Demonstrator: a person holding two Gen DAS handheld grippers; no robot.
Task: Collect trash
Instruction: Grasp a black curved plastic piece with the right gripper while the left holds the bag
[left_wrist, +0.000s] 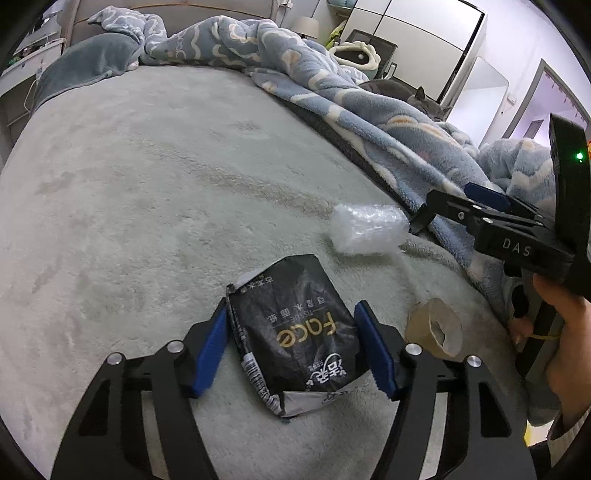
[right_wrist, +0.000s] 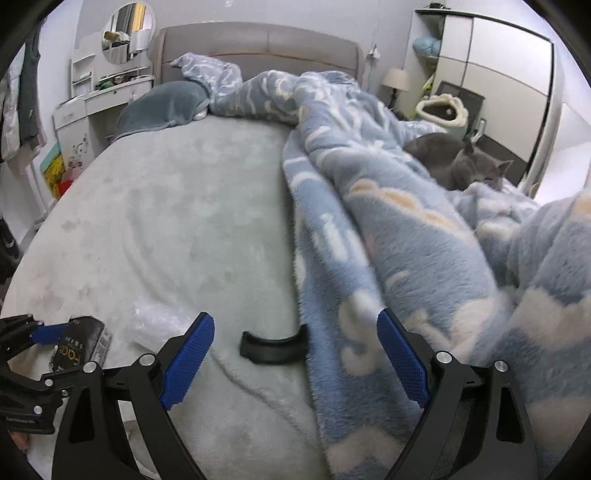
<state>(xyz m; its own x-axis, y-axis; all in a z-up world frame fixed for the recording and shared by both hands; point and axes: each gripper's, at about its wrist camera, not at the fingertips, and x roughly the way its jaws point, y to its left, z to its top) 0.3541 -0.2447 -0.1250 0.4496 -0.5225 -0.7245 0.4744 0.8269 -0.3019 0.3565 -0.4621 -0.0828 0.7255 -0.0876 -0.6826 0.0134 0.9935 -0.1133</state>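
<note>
The left gripper (left_wrist: 291, 347) is straddling the black tissue packet (left_wrist: 295, 332) on the pale bed cover (left_wrist: 147, 184). Its blue pads are sitting at either edge of the packet, the left one touching or nearly so, the right one just beside it; whether they are actually pressing cannot be told. The packet is lying flat and looks empty and crumpled, so the likely failure is that the pads are sliding over the slick film, or pinching the plush cover along with it and dragging the bedding up.

The right gripper (right_wrist: 295, 354) is hanging wide open with nothing between its pads, hovering where the cover meets the blue cloud-print blanket (right_wrist: 406, 240). A dark curved object (right_wrist: 273, 349), partly tucked under the blanket's edge, is lying ahead of it; what it is cannot be told.

In the left wrist view, a roll of bubble wrap (left_wrist: 369, 229) is resting at about one o'clock from the packet, and a cardboard tube (left_wrist: 436, 326) at three o'clock, just beside the right pad. That tube is risking a knock off the bed if the jaws are swinging sideways. A grey cat (right_wrist: 454, 162) is lying on the blanket at two o'clock in the right wrist view, well apart from both tools, though it could move into reach.
</note>
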